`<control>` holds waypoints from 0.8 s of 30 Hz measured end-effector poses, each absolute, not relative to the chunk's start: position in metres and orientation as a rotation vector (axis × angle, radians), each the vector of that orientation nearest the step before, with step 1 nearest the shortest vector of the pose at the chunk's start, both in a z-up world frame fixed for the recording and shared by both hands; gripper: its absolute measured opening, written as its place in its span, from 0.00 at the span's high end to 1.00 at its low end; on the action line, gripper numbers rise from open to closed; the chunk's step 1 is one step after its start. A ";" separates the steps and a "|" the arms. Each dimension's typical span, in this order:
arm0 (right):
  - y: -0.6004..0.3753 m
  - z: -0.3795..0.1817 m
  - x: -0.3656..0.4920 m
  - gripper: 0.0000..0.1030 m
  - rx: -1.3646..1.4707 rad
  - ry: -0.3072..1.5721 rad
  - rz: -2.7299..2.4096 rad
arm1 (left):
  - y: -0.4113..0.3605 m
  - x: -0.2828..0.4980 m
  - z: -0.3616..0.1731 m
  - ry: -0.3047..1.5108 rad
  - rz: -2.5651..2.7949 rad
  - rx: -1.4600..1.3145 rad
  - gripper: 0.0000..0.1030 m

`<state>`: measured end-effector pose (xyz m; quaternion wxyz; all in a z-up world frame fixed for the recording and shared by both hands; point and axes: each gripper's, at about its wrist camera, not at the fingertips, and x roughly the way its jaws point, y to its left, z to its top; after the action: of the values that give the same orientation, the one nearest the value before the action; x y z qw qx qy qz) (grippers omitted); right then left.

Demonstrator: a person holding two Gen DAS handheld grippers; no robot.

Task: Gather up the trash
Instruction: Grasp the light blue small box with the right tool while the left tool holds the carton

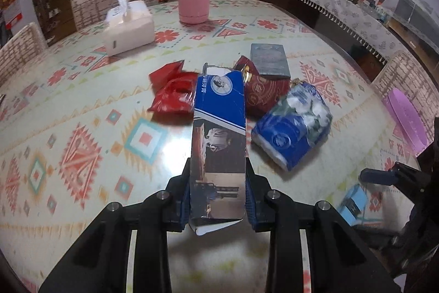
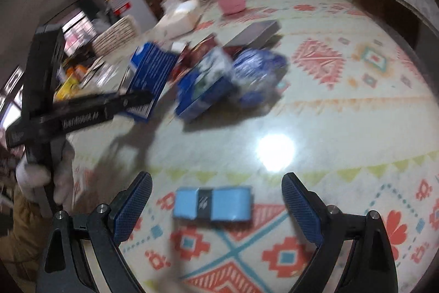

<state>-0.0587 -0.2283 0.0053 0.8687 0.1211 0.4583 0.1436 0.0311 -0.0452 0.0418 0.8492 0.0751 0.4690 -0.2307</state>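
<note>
Between the left gripper's [image 1: 218, 199] pads sits a seemingly empty blue carton [image 1: 219, 144]; right gripper [image 2: 216, 210] gapes.

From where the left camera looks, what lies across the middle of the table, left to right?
Red bag → blue box, clamped in the left gripper → blue wrapper → purple lid.

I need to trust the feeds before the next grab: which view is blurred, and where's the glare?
Right wrist view: motion-smeared throughout, with a bright glare spot on the tablecloth beyond the light blue box. Left wrist view: mostly sharp on the held blue carton, soft sheen beside it, fisheye bending the table edge.
</note>
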 end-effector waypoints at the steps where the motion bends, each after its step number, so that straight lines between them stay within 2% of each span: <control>1: -0.224 0.005 -0.062 0.05 0.231 0.963 0.324 | -0.044 0.026 0.042 0.999 -0.479 0.155 0.70; 5: -0.212 0.005 -0.073 0.17 0.152 0.971 0.376 | -0.034 0.002 0.041 1.053 -0.441 0.117 0.70; 8: -0.202 0.006 -0.080 0.42 0.087 0.981 0.392 | -0.024 -0.016 0.033 1.103 -0.408 0.056 0.70; 9: -0.199 0.006 -0.084 0.44 0.072 0.993 0.410 | -0.022 -0.021 0.030 1.113 -0.396 0.044 0.70; 13: -0.192 0.010 -0.097 0.41 0.049 1.006 0.492 | -0.017 -0.033 0.025 1.119 -0.369 0.021 0.70; 15: -0.193 0.015 -0.104 0.17 0.017 0.971 0.464 | -0.015 -0.036 0.023 1.111 -0.359 0.016 0.70; 16: -0.193 0.017 -0.105 0.14 -0.006 0.940 0.444 | -0.015 -0.036 0.021 1.112 -0.349 0.016 0.70; 22: -0.180 0.009 -0.088 0.13 -0.092 0.900 0.434 | -0.019 -0.027 0.017 1.118 -0.334 -0.003 0.68; 24: -0.175 0.002 -0.077 0.23 -0.097 0.920 0.430 | -0.020 -0.023 0.017 1.122 -0.332 -0.011 0.65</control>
<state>-0.0774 -0.1749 0.0018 0.8727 -0.0464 0.4402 0.2059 -0.0234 -0.0201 0.0174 0.8338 -0.0051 0.5294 -0.1566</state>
